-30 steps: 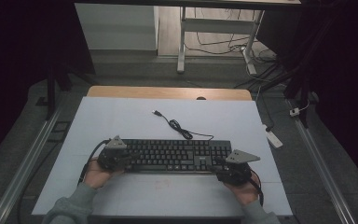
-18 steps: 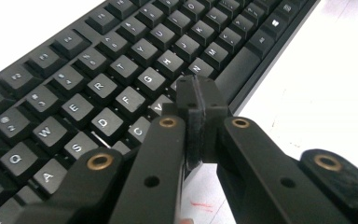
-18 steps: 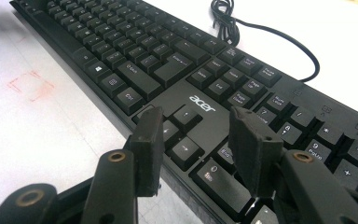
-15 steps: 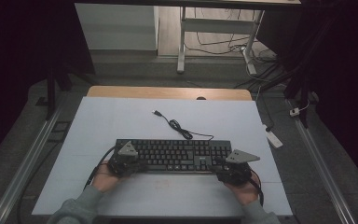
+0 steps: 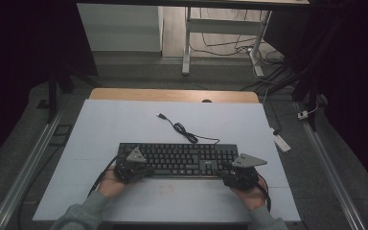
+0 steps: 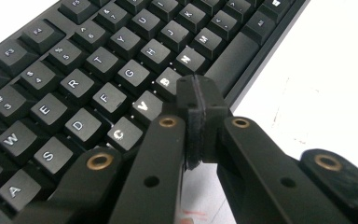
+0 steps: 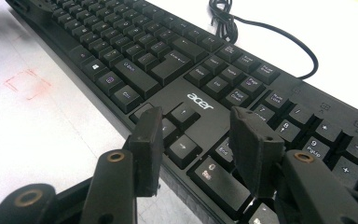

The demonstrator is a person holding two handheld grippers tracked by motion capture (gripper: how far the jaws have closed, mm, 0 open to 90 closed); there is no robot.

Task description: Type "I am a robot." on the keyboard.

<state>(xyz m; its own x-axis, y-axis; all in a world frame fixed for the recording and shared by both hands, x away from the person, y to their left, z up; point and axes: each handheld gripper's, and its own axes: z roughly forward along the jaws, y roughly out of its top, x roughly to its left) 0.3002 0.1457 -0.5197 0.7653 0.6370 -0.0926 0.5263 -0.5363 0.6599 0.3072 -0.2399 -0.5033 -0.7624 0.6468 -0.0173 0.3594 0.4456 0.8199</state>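
one keyboard (one cable), two grippers

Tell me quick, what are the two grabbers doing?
Left gripper: shut, holding nothing, tips over the keyboard near the B key.
Right gripper: open, holding nothing, jaws above the arrow keys.

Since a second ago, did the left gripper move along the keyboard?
Yes. The left gripper slid right along the keyboard, from its left end to over the letter keys. The keyboard stayed put on the table.
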